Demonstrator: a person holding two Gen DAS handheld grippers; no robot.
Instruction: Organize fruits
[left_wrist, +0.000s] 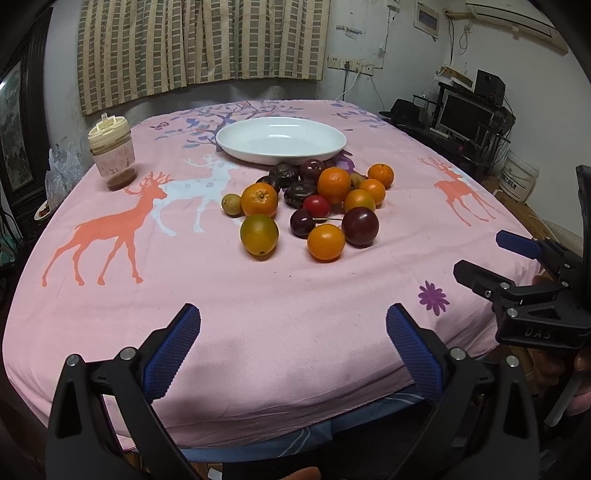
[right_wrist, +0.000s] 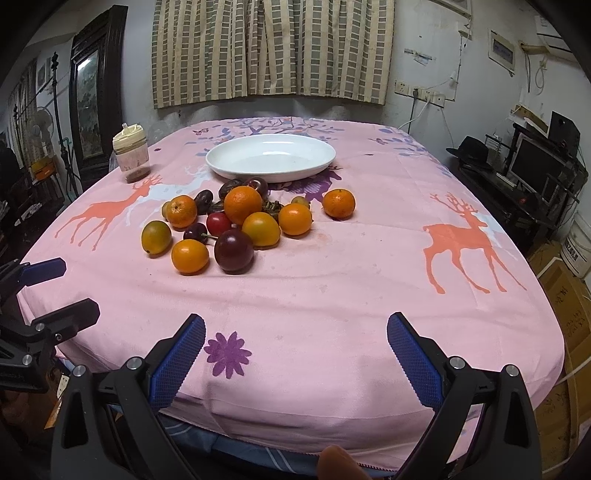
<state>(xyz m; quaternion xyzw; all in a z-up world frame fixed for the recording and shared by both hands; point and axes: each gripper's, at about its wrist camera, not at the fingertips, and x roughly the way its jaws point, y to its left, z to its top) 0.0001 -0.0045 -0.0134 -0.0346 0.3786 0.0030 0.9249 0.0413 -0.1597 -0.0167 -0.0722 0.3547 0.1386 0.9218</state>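
progress: nothing is sorted yet, as judged from the layout; every step is left.
plate (left_wrist: 334, 146): white, empty, set at the far side of the counter (left_wrist: 258, 314).
fruit pile (left_wrist: 314, 199): oranges, dark plums and small red fruit are clustered on the cloth just in front of the plate; none is in it.
left claw (left_wrist: 293, 339): jaws are spread wide, nothing is held, well short of the pile.
right claw (right_wrist: 295, 341): jaws are spread wide, nothing is held, at the near edge.
jar (left_wrist: 110, 151): lidded, left of the plate, apart from the fruit.
next: a first pick from the near side of the pile is judged likely.
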